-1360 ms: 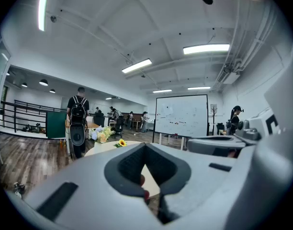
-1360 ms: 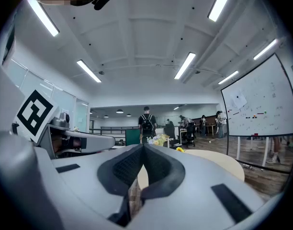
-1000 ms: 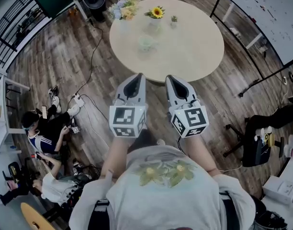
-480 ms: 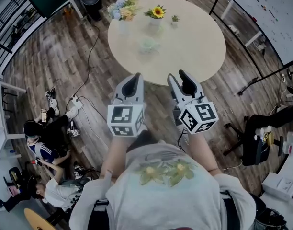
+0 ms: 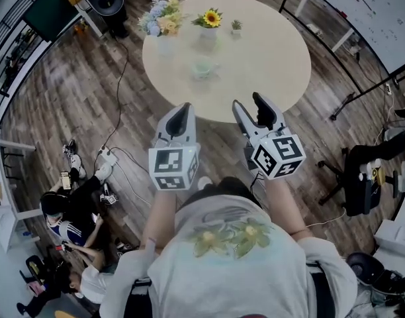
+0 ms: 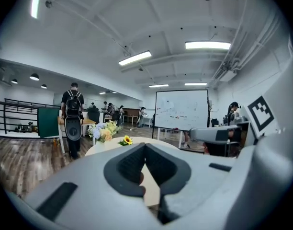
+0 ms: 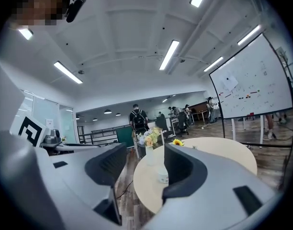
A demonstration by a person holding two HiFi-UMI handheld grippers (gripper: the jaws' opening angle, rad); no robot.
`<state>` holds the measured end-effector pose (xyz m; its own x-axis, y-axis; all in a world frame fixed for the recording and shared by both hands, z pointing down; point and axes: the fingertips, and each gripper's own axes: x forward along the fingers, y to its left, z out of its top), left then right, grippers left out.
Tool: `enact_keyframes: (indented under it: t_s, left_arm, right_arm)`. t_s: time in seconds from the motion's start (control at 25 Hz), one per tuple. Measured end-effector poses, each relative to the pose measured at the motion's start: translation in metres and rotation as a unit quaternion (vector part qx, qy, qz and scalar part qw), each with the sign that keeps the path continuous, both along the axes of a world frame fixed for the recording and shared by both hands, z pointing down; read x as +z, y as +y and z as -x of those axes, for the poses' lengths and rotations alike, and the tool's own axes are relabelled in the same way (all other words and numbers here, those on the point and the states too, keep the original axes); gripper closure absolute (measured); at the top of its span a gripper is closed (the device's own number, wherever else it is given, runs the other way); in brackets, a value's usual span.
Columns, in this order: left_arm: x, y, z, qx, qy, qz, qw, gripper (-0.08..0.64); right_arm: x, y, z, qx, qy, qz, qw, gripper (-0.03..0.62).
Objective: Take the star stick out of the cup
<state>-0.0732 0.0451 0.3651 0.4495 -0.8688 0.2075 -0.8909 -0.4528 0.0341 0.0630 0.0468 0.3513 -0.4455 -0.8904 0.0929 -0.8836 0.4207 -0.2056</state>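
Note:
A pale cup [image 5: 203, 68] stands on the round beige table [image 5: 269, 52], well ahead of both grippers. In the right gripper view the cup [image 7: 163, 176] shows a thin stick rising from it; its star is too small to make out. My left gripper [image 5: 183, 113] hangs over the floor short of the table edge, its jaws together with nothing in them [image 6: 145, 148]. My right gripper [image 5: 251, 105] is beside it, level, and its jaws have just been opening. They now stand wide apart [image 7: 145, 164] with nothing between them, the cup far beyond.
A vase of mixed flowers [image 5: 159, 20], a sunflower vase [image 5: 210, 20] and a tiny potted plant [image 5: 236, 25] stand at the table's far side. People sit on the floor at left [image 5: 63, 207]. An office chair [image 5: 358, 184] is at right. Cables cross the wooden floor.
Both grippers have moved forward towards the table. The right gripper's jaws went from closed to wide open. The left gripper's jaws stayed together.

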Motion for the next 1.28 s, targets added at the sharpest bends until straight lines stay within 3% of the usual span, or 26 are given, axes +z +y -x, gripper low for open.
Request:
enact_keyframes:
  t_s: [0.48, 1.28]
  left_arm:
    - [0.024, -0.039, 0.006, 0.013, 0.001, 0.024, 0.9996, 0.557]
    - [0.03, -0.176, 0.007, 0.002, -0.025, 0.034, 0.9991, 0.557]
  right_arm:
    - [0.023, -0.038, 0.003, 0.013, 0.011, 0.035, 0.999, 0.354]
    - [0.052, -0.197, -0.008, -0.001, -0.022, 0.076, 0.997, 0.354]
